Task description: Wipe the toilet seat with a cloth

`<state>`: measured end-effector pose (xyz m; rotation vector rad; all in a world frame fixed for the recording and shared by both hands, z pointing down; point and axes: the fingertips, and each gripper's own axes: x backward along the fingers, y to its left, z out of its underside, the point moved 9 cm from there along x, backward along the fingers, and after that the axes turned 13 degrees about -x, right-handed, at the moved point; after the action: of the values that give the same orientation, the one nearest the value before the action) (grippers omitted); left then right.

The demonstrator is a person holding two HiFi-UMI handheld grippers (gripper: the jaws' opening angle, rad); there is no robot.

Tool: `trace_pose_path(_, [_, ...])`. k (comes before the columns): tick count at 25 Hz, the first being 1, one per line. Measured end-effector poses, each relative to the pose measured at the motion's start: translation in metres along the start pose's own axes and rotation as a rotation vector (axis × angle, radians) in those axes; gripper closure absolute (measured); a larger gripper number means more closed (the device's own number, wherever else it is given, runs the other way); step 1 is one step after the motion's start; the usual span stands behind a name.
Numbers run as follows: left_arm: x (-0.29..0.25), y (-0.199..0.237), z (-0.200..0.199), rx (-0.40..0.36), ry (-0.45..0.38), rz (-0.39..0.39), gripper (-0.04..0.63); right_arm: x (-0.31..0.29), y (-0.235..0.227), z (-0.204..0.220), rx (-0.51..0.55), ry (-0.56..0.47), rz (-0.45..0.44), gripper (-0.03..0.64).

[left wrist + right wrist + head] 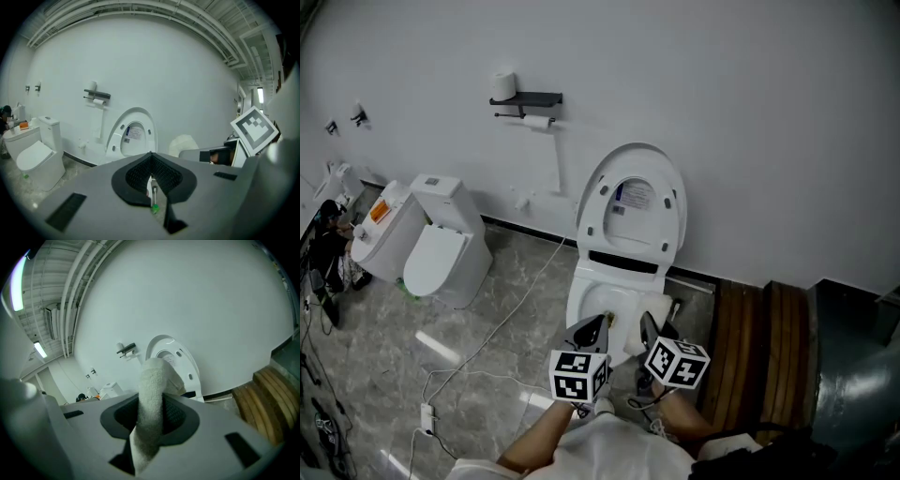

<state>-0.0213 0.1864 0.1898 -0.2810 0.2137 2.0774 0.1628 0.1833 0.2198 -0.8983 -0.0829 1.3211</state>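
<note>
Clamping a white terry cloth, the right gripper hangs lower centre beside the closed, empty left gripper, before a white toilet.

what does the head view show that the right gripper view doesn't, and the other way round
Only the head view: the left gripper and the toilet bowl.
Only the right gripper view: the ceiling pipes, a ceiling light, and the right gripper with its jaws shut on the cloth.
Both: the raised toilet lid, the paper holder and the wooden planks.
</note>
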Motion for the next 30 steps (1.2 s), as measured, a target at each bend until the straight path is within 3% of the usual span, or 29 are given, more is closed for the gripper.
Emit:
trace_pose_path(17, [-0.075,0.019,-0.010,-0.013,0.066,0.149,0.595,-0.040,-0.015,-0.028,-0.060,-0.028,0.109,0.517])
trace_pose_path(27, [-0.129,0.054,-0.015,-0.005,0.084,0.211,0.595,-0.106,-0.020,-0.049,-0.057,-0.023,0.137,0.517])
trace_pose_path(30, [-0.148,0.065,-0.007,0.013,0.096,0.244,0.595,-0.133,-0.024,-0.052,-0.111,-0.025,0.139,0.517])
